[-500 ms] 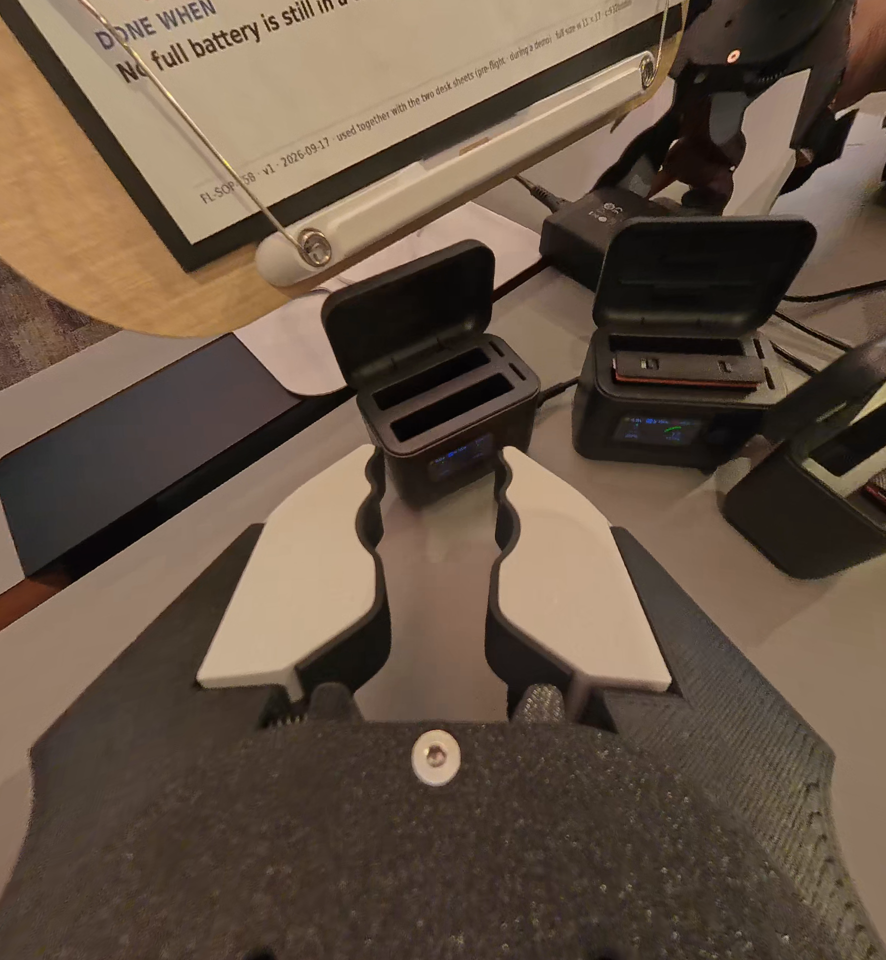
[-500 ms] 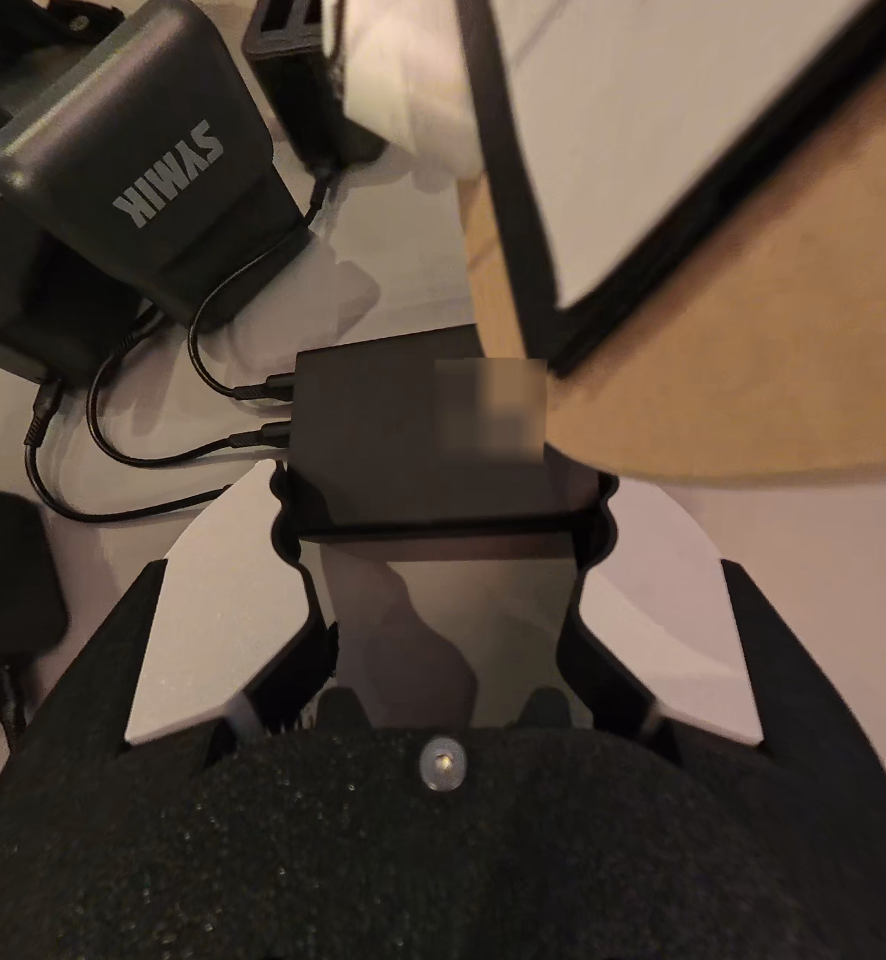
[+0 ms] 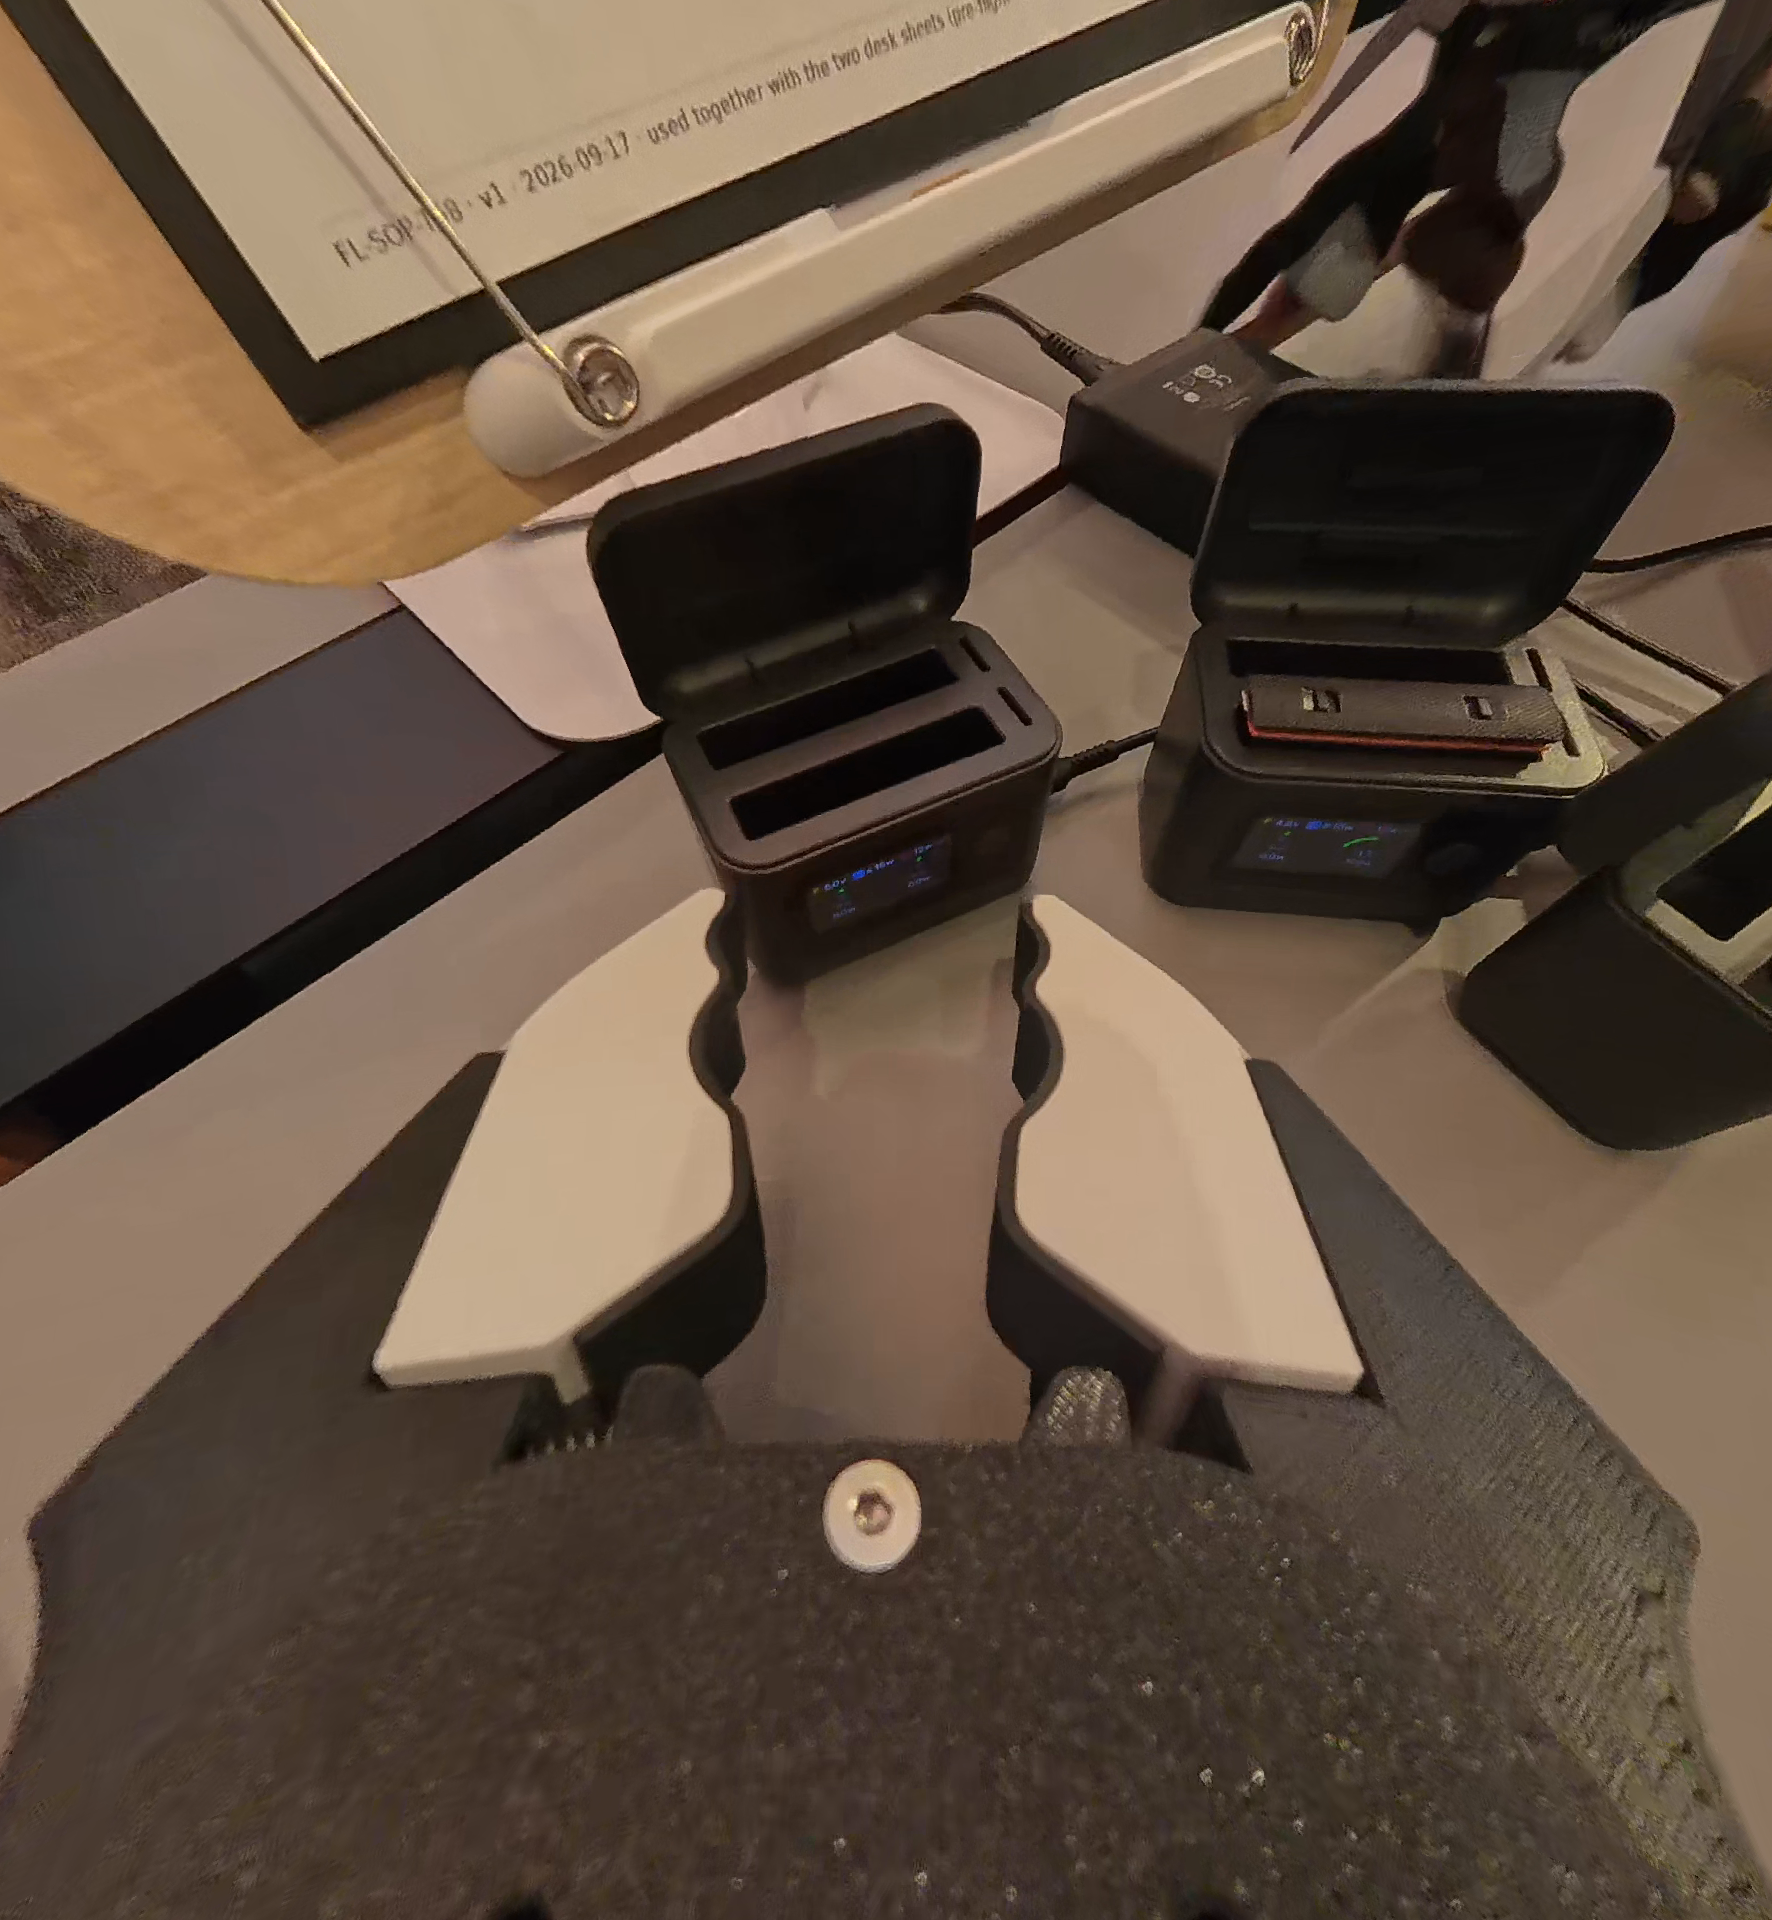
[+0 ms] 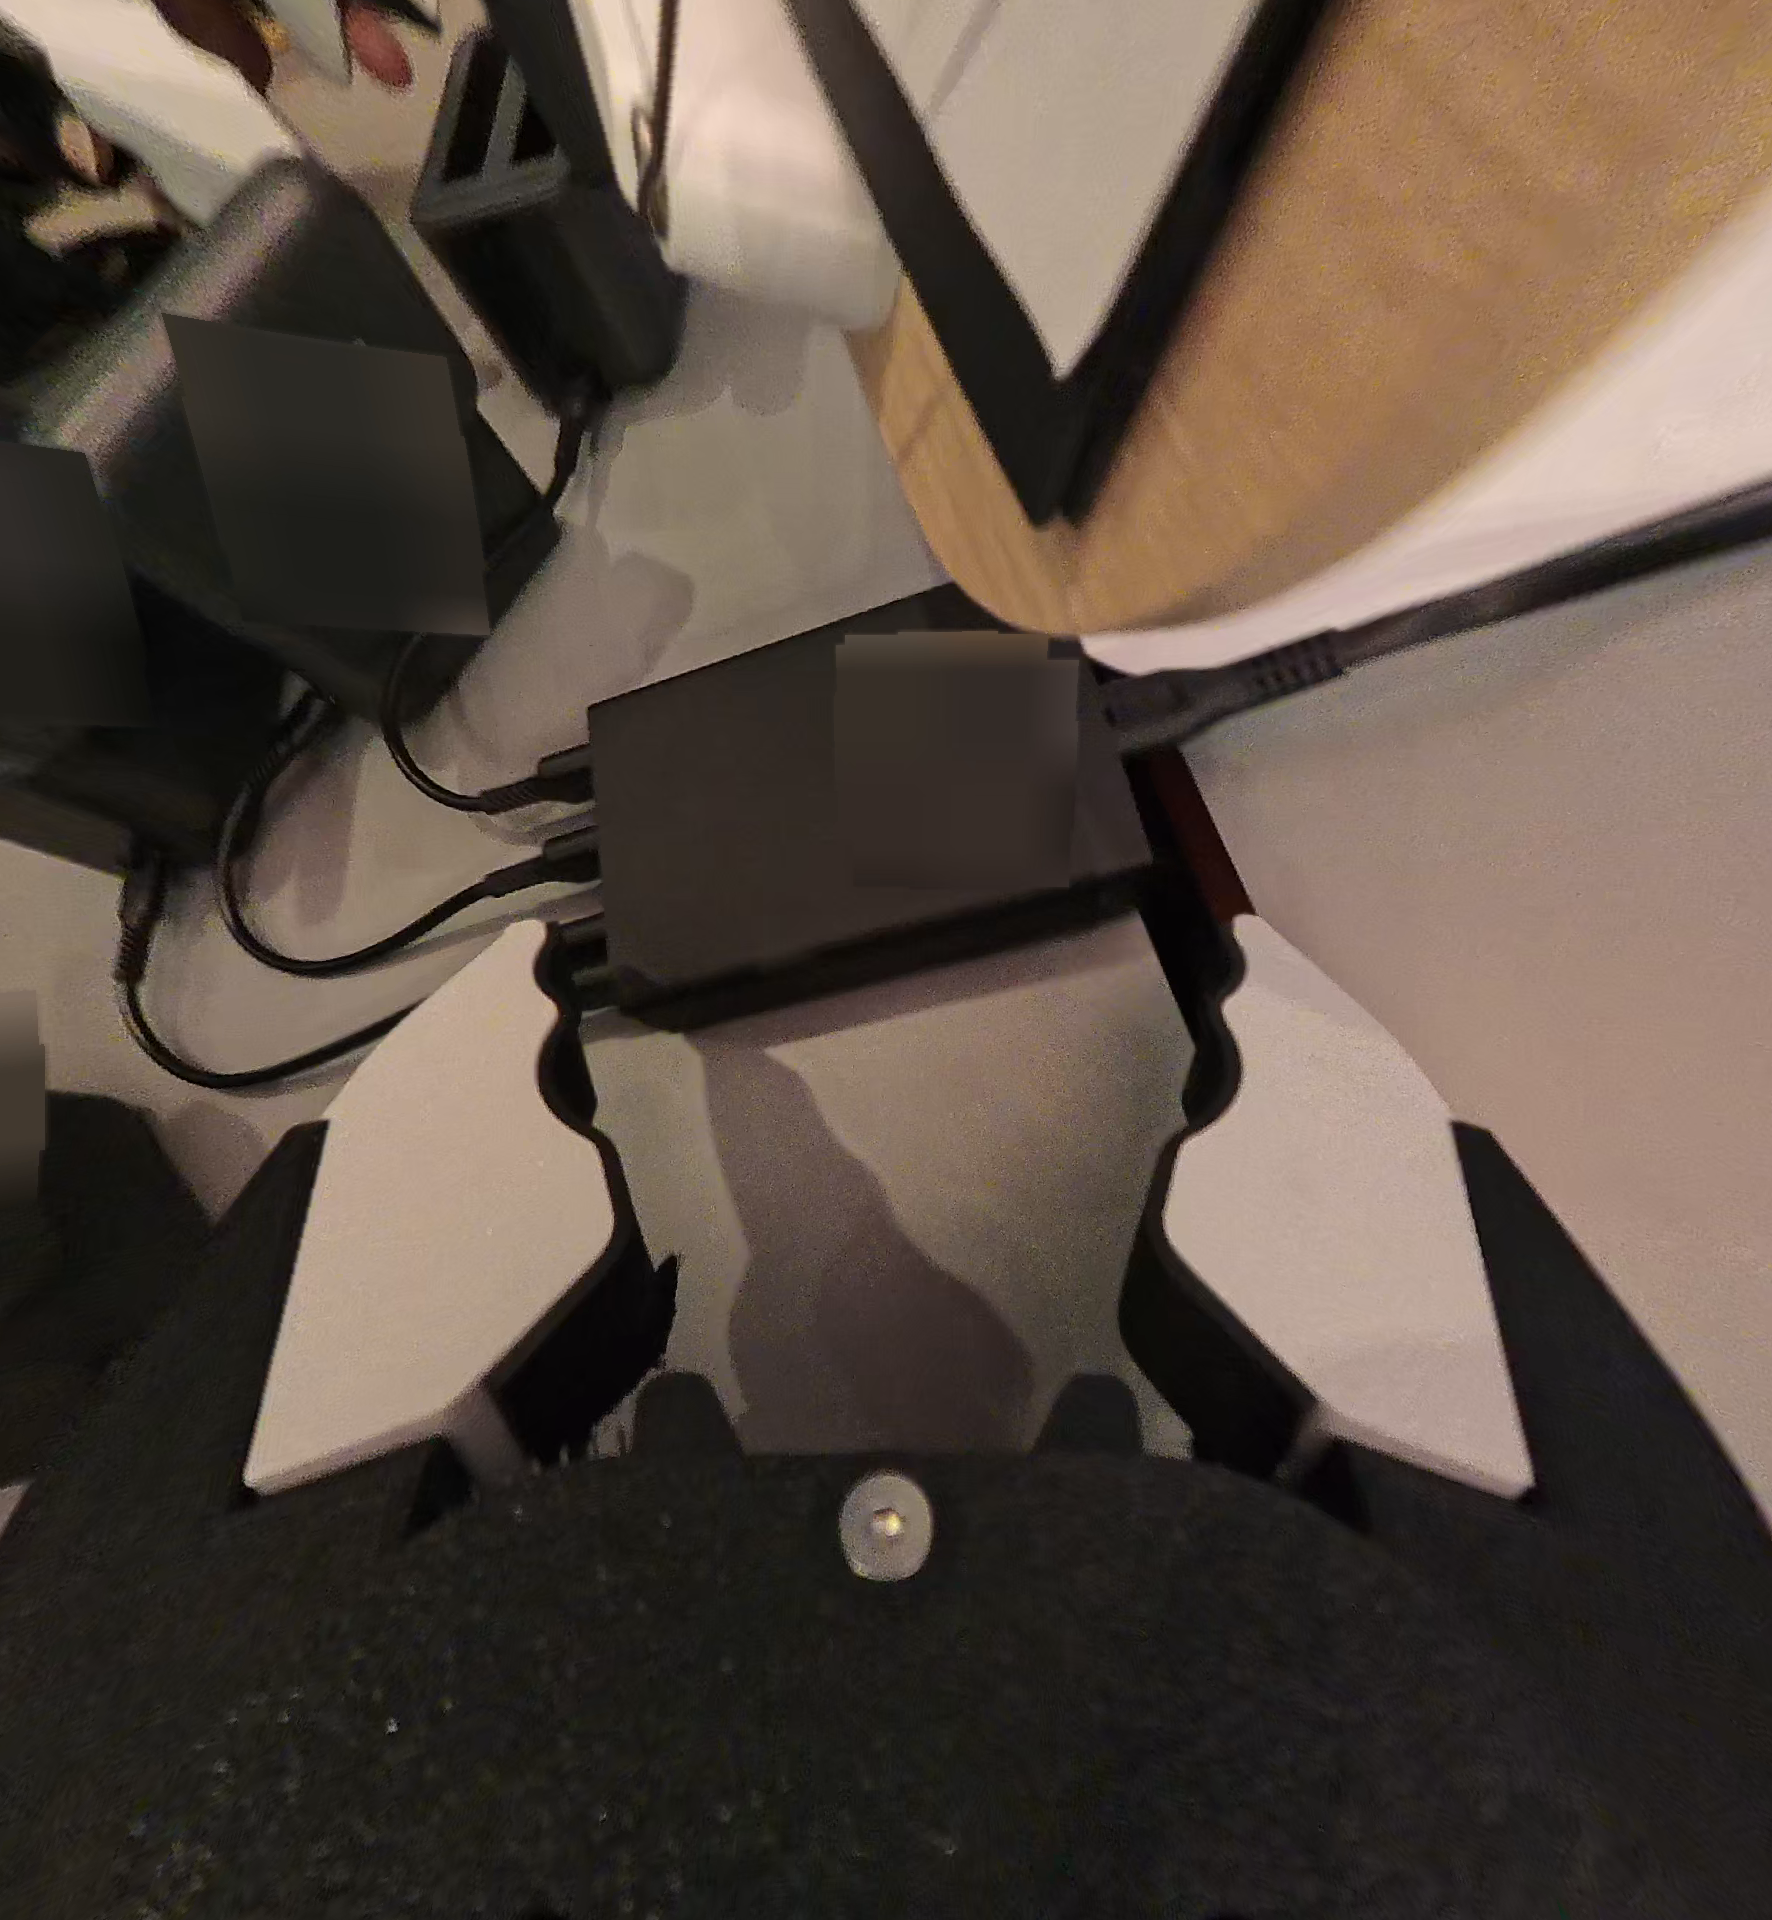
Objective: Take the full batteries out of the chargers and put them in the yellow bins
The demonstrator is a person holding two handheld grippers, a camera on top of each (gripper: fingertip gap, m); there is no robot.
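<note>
Charger (image 3: 866,821) sitting lid-up, both slots empty, just ahead of my left hand-held gripper (image 3: 871,935), released. My right hand-held gripper (image 4: 887,997) hovering spread over black power adapter (image 4: 757,831).

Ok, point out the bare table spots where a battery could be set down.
Free: the grey table left of the left hand-held gripper, up to the dark strip; also the table right of the power brick in the right wrist view. Crowded: around the empty charger, the loaded charger and the cables.
</note>
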